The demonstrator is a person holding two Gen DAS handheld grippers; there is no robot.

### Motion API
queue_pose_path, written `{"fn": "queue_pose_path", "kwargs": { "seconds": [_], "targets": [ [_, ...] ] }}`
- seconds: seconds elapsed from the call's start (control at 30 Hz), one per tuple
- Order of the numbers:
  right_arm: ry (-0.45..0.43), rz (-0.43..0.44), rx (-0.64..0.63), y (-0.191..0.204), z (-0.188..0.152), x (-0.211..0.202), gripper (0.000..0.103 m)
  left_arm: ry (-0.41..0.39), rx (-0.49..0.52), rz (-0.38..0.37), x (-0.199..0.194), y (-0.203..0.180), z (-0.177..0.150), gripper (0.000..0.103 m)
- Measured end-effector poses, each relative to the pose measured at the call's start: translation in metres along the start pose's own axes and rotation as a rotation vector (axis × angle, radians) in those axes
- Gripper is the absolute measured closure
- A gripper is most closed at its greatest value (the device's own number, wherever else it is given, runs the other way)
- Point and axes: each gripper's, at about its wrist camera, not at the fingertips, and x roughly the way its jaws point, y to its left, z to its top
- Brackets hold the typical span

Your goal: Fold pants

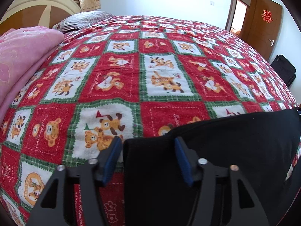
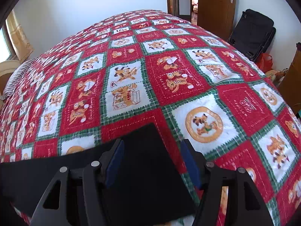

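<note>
Both tools wide open, holding nothing: left tool [image 1: 147, 141] & right tool [image 2: 152, 144] over black pants [image 1: 235, 141] on near bed [image 1: 160, 75].

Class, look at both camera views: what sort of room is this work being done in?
Very likely a home bedroom: a bed under a red bear-print quilt, a striped pillow by the headboard, and a wooden door.
</note>
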Motion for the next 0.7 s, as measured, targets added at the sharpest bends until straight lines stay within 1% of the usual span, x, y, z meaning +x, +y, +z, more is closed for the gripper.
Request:
{"fn": "queue_pose_path", "kwargs": {
  "seconds": [0.13, 0.17, 0.2, 0.23, 0.27, 0.3, 0.33, 0.37, 0.4, 0.47, 0.7],
  "targets": [
    [0.02, 0.055, 0.016, -0.003, 0.008, 0.015, 0.039, 0.01, 0.022, 0.005, 0.001, -0.002, -0.001, 0.04],
    [0.025, 0.065, 0.016, -0.003, 0.009, 0.017, 0.04, 0.01, 0.034, 0.008, 0.001, -0.004, -0.001, 0.043],
    [0.03, 0.069, 0.02, -0.004, 0.009, 0.018, 0.052, 0.001, 0.042, -0.006, 0.0, -0.004, -0.002, 0.048],
    [0.031, 0.075, 0.019, -0.003, 0.009, 0.018, 0.067, -0.006, 0.042, -0.04, -0.002, -0.003, -0.004, 0.059],
    [0.033, 0.088, 0.012, -0.003, 0.008, 0.017, 0.088, -0.012, 0.039, -0.051, -0.003, -0.002, -0.004, 0.065],
    [0.031, 0.093, 0.006, -0.003, 0.006, 0.015, 0.091, -0.018, 0.035, -0.055, -0.004, -0.001, -0.005, 0.067],
    [0.029, 0.107, 0.009, -0.004, 0.005, 0.013, 0.094, -0.028, 0.034, -0.067, -0.006, 0.0, -0.005, 0.074],
    [0.03, 0.123, 0.014, -0.005, 0.003, 0.011, 0.096, -0.033, 0.037, -0.085, -0.007, 0.0, -0.006, 0.079],
    [0.023, 0.127, 0.015, -0.006, 0.001, 0.008, 0.097, -0.041, 0.034, -0.101, -0.008, 0.001, -0.006, 0.081],
    [0.001, 0.128, 0.005, -0.003, -0.001, -0.001, 0.097, -0.056, 0.023, -0.104, -0.013, 0.0, -0.005, 0.083],
    [-0.142, 0.171, -0.085, 0.019, -0.015, -0.058, 0.097, -0.143, 0.001, -0.116, -0.043, -0.001, -0.002, 0.084]
  ]
}}
